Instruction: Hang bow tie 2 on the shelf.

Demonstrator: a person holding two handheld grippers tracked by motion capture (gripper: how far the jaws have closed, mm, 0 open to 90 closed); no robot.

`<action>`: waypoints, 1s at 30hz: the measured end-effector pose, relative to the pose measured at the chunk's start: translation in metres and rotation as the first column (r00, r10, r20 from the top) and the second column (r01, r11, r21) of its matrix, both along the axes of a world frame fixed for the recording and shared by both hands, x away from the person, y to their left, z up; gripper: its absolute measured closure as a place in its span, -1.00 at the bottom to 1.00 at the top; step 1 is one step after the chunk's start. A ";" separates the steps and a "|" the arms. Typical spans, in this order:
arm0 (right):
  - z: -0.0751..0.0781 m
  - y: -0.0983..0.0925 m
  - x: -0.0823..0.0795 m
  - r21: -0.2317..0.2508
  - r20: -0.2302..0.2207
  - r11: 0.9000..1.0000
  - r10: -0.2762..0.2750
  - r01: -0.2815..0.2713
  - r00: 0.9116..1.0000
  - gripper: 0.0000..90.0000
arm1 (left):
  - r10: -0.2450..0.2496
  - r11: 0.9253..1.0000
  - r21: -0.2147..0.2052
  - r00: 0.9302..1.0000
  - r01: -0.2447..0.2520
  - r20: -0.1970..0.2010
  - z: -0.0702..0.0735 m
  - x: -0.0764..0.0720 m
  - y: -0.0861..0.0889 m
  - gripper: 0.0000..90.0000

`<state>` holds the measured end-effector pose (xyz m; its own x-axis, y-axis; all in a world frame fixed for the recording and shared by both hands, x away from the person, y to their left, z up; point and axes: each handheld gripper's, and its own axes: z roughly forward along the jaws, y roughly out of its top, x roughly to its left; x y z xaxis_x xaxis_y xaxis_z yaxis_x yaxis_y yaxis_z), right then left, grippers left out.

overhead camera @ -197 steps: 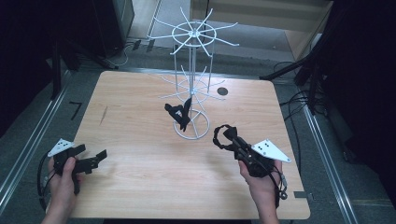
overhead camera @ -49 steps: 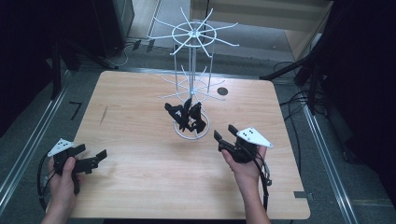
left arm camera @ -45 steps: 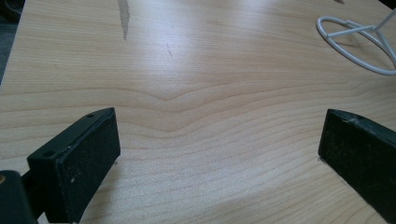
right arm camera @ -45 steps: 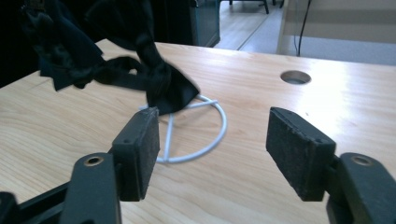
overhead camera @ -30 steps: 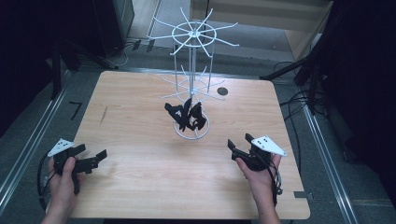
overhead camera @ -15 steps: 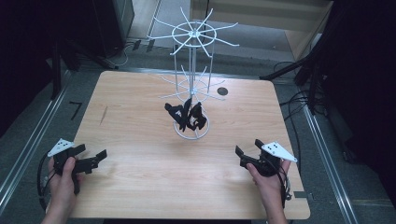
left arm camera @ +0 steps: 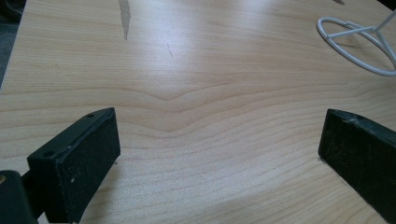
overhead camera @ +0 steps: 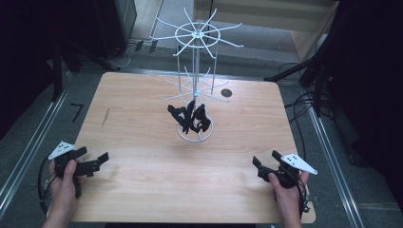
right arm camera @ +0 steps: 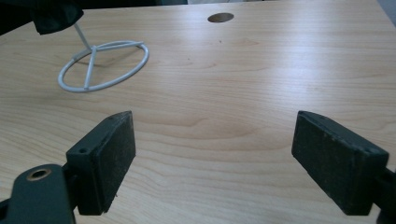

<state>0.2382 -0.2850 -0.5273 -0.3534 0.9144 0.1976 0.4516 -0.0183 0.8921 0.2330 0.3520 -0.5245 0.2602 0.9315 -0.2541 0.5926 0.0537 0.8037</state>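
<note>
A white wire rack stands at the middle of the wooden table. Two black items hang from its lower hooks, just above its ring base. My left gripper rests near the front left corner, open, with bare wood between its pads. Near the front right corner my right gripper is open. Its jaws have just been opening and nothing lies between its pads. The right gripper view shows the ring base and a black item far ahead at upper left.
A dark round hole lies in the table behind the rack. A dark streak marks the wood at left. Metal rails run along both sides of the table, with cables on the floor at right.
My right hand has drawn back from the rack toward the front right corner and sunk a little. The left hand has stayed put.
</note>
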 end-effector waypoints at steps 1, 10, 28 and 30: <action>0.000 -0.002 -0.001 0.000 -0.002 1.000 -0.002 0.002 1.000 -0.69 | 0.000 1.000 0.000 1.000 0.000 0.000 0.000 0.000 0.000 -1.00; -0.006 -0.022 -0.011 -0.010 -0.006 1.000 -0.030 0.030 1.000 -0.69 | 0.001 1.000 -0.001 1.000 -0.001 0.003 0.000 -0.001 0.000 -1.00; -0.016 -0.063 -0.032 -0.018 -0.032 0.996 -0.089 0.088 0.996 -0.69 | 0.008 1.000 -0.007 1.000 -0.008 0.006 0.000 -0.001 0.000 -1.00; -0.018 -0.067 -0.035 -0.018 -0.038 0.995 -0.096 0.095 0.995 -0.69 | 0.008 1.000 -0.008 1.000 -0.008 0.006 0.000 -0.001 0.000 -1.00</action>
